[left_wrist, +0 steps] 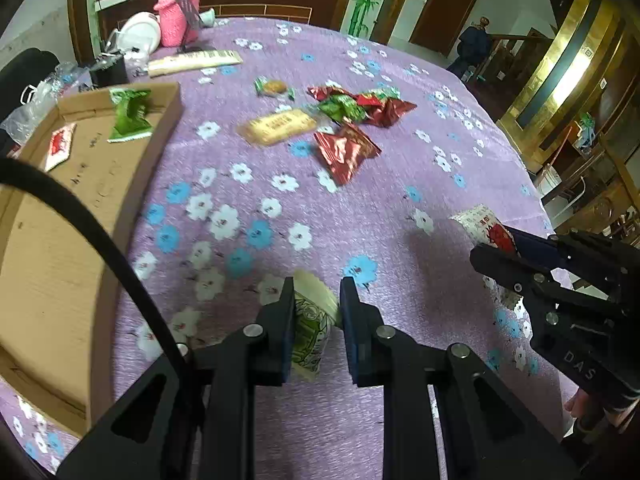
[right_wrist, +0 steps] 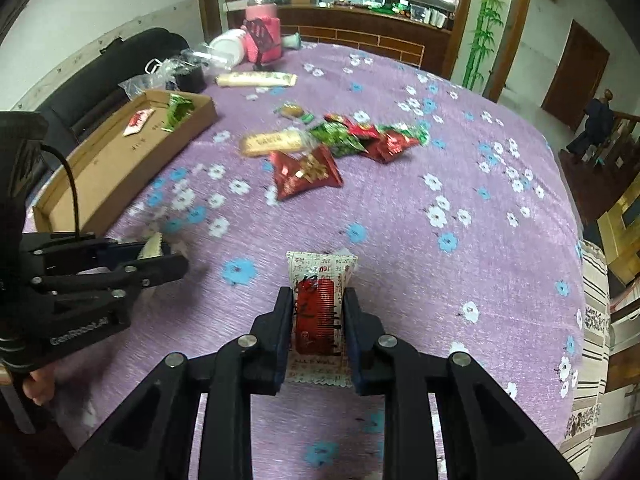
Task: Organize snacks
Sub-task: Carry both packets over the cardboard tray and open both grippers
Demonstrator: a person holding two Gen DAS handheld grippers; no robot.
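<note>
The left tongs (left_wrist: 316, 320) clamp a green-and-cream snack packet (left_wrist: 312, 332); the right tongs (right_wrist: 316, 332) grip a red-and-white snack packet (right_wrist: 318, 312). Both hang above the purple flowered tabletop (right_wrist: 400, 240). Farther off lies a pile of red and green snacks (right_wrist: 348, 144), left of it a cardboard tray (left_wrist: 48, 248) holding two packets.
</note>
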